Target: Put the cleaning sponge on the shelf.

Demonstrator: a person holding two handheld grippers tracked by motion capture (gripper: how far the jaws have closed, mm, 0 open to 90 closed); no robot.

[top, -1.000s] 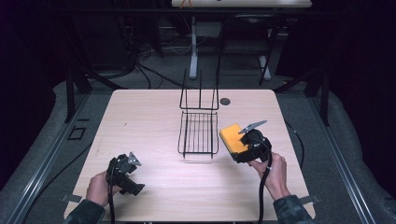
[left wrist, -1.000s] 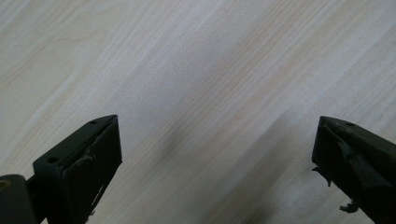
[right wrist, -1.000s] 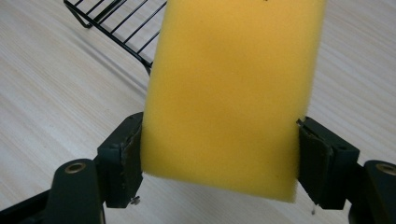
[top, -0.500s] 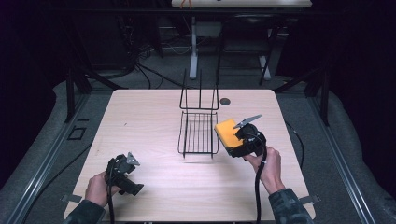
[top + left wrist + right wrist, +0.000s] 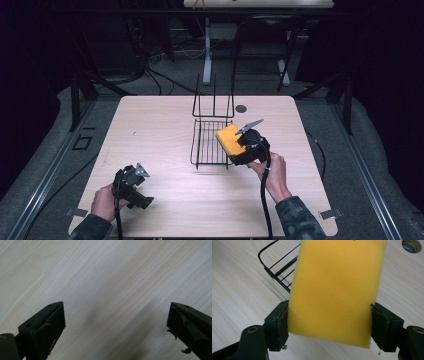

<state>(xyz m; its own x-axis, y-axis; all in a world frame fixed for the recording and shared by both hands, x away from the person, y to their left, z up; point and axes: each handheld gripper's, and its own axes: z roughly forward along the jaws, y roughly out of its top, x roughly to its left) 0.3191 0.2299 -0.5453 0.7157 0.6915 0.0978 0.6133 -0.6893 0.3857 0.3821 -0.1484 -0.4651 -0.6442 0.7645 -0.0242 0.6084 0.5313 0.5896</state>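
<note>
Looking down from the high view, a pale wooden desk (image 5: pixel 165 135) carries a black wire rack (image 5: pixel 212 135) near its middle, its flat grid lying on the wood and two wire uprights rising at the far end. The right tool (image 5: pixel 239 146) is held just beside the rack's right edge, raised off the wood, with a yellow sponge (image 5: pixel 229 140) clamped in it so that the sponge reaches over the rack's right rim. A small dark round hole (image 5: pixel 241 108) sits in the desk beyond the rack. The left tool (image 5: pixel 131 181) is held low near the desk's near left corner, well apart from the rack. In the left gripper view, the left tool (image 5: pixel 113 325) has its two black jaws spread wide with nothing but bare wood grain between them. In the right gripper view, the right tool (image 5: pixel 329 322) presses its jaws against both sides of the sponge (image 5: pixel 334 287), which stands tall between them; a corner of the rack (image 5: pixel 278 267) shows behind at the left, and the hole (image 5: pixel 412 245) at the top right.
</note>
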